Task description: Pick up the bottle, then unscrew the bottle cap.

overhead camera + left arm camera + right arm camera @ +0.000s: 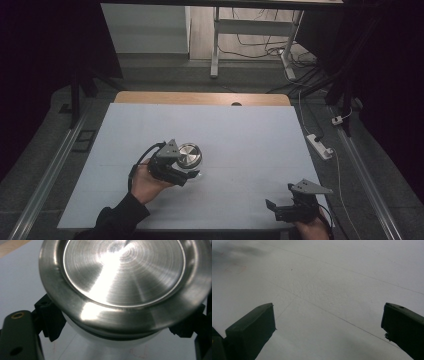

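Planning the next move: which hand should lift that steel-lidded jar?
Left. The left tool already has its jaws around the jar below the steel lid. The right tool sits open over bare table.

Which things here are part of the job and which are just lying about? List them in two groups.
Part of the job:
- steel lid on a pale container, gripped from both sides by the left claw
- right claw, open over the bare white table

Lying about:
- power strip on the floor
- cables beyond the table
- white desk frame at the back
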{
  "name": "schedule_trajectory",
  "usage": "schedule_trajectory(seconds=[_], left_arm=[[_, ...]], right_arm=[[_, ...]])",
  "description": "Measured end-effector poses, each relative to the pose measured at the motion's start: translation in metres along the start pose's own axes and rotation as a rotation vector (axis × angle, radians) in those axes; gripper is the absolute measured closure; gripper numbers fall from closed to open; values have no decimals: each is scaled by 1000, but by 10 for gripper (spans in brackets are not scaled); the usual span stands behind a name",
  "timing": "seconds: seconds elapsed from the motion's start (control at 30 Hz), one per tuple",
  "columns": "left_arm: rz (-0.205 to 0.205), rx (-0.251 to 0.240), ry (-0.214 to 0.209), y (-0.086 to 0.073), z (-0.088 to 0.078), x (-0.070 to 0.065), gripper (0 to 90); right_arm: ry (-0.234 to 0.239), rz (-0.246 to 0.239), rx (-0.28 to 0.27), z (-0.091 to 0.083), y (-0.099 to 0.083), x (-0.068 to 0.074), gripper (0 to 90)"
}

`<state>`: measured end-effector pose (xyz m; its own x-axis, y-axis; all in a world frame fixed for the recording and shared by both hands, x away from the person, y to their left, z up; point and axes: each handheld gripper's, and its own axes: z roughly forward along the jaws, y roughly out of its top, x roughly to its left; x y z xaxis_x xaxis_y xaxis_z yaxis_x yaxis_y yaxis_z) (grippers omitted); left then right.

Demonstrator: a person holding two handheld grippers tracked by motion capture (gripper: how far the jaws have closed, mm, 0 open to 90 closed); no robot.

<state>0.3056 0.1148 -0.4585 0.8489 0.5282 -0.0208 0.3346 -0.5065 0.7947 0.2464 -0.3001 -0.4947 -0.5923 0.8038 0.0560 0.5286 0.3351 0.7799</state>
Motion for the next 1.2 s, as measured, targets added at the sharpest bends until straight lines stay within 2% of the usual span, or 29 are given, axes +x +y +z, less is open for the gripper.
schedule_trajectory(seconds=[0.23,0.37,0.8,0.9,1.2], left_arm=[[31,6,-45,6,6,-14,160],[41,8,-63,7,9,-18,160],[42,11,-65,6,11,-18,160],[40,7,-64,5,11,-18,159],[29,2,-62,3,10,-16,160]], right_arm=[[-1,-5,2,-1,0,1,0],[-2,-8,5,0,0,1,0],[6,-21,-6,-2,0,2,0],[28,-18,-16,-1,2,4,0],[76,-50,-49,-1,13,15,0]])
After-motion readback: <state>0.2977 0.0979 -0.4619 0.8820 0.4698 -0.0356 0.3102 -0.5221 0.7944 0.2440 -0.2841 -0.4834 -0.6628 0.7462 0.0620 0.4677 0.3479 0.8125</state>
